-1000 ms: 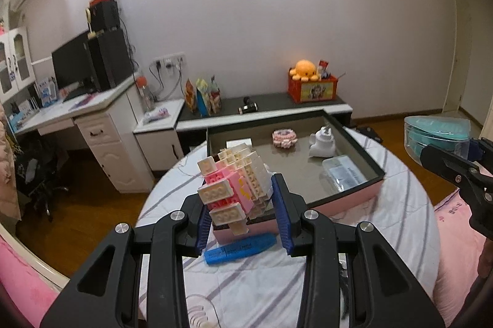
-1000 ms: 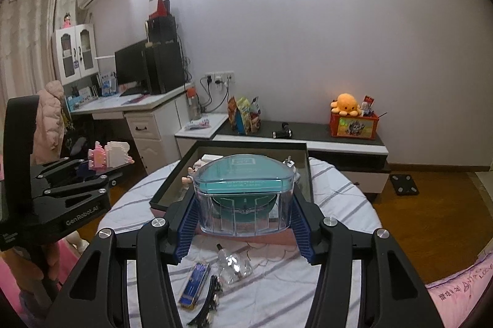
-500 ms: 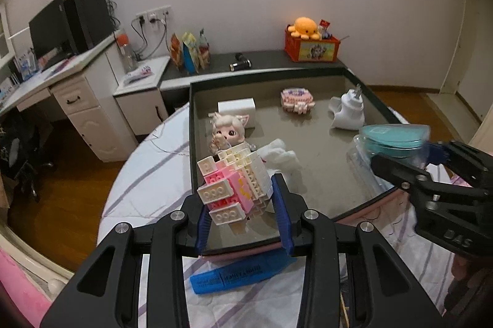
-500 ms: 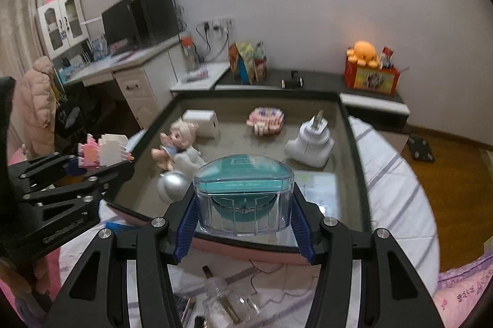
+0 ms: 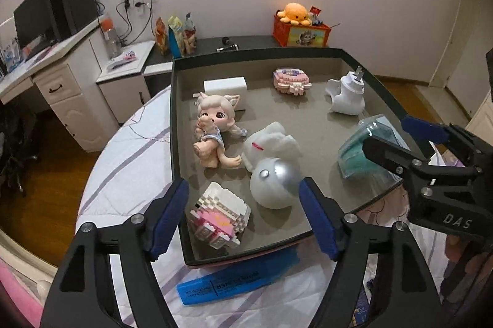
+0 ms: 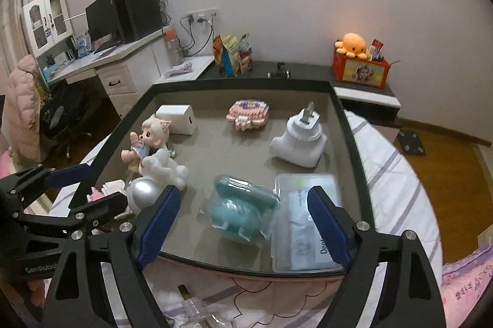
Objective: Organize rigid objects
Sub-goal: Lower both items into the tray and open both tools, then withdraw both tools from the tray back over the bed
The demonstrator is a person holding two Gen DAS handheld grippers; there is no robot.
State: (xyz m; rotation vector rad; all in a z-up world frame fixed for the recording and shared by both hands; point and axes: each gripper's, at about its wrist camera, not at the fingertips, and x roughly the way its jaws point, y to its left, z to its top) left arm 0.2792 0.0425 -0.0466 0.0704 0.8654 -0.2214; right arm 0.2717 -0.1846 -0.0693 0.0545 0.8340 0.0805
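A dark shallow tray (image 5: 178, 124) (image 6: 345, 124) lies on the round table. A pink and white brick model (image 5: 220, 218) (image 6: 103, 190) lies in its near left corner, just ahead of my open left gripper (image 5: 243, 217). A clear box with a teal insert (image 6: 242, 212) (image 5: 360, 150) lies on its side in the tray, just ahead of my open right gripper (image 6: 243, 218). Neither gripper holds anything.
The tray also holds a doll (image 5: 214, 127), a white plush (image 5: 271, 143), a silver ball (image 5: 275, 181), a white box (image 5: 225, 86), a pink brick piece (image 5: 291, 78), a white plug adapter (image 6: 300, 140) and a clear flat case (image 6: 305, 220). A blue highlighter (image 5: 237, 278) lies on the tablecloth.
Both grippers moved forward over the tray, tilted down and opened. The brick model and the teal box have left the jaws and now lie in the tray.
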